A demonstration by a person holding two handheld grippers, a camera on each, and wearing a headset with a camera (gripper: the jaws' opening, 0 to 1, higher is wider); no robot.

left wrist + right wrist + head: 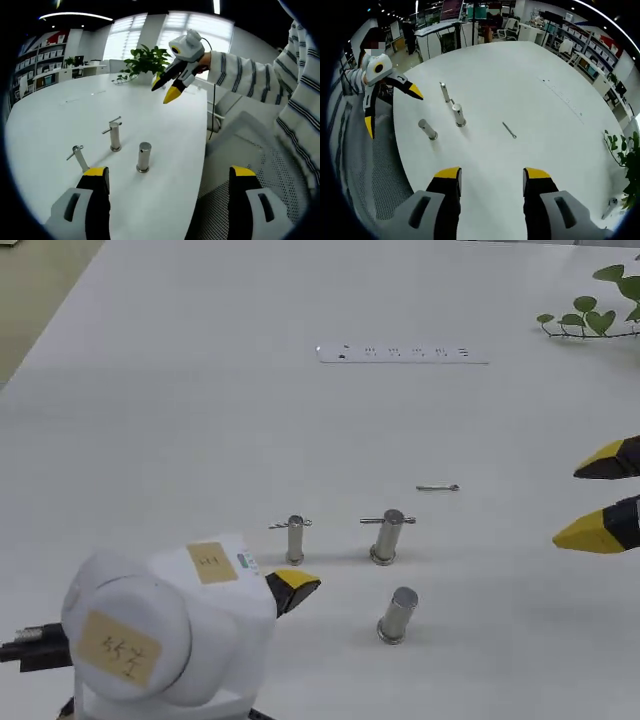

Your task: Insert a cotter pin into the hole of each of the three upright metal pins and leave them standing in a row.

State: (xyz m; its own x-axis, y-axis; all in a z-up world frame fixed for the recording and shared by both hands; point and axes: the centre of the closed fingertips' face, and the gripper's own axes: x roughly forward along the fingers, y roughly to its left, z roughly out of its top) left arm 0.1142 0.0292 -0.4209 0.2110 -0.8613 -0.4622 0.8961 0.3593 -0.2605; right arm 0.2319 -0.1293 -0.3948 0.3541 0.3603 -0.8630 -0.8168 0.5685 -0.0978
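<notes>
White tabletop (150,420), matte, carries every item under inspection. Three metal pins stand on their wider bases.

Left pin (295,540): upright, with the first cotter pin (290,524) seated crosswise through its top.

Middle pin (386,537): stands to the right of the left pin, with the second cotter pin (388,520) likewise through its head. These two pins form a line.

Front pin (397,615): stands nearer to me, off that line and just ahead of the middle pin. Its top is bare.

Loose cotter pin (437,487): lies flat on the table beyond the middle pin, apart from all three pins.

My left gripper (168,175): jaws spread wide, nothing between them. In the head view one yellow tip sits just beside the base of the left pin. I cannot confirm contact.

My right gripper (572,505): held in the air at the right, well apart from the pins. Its jaws are parted and grip nothing. The left gripper view shows my striped sleeve (250,75) behind it.

Far side of the table: a power strip (403,354) lies flat, and a leafy plant (595,315) reaches in at the right corner.
</notes>
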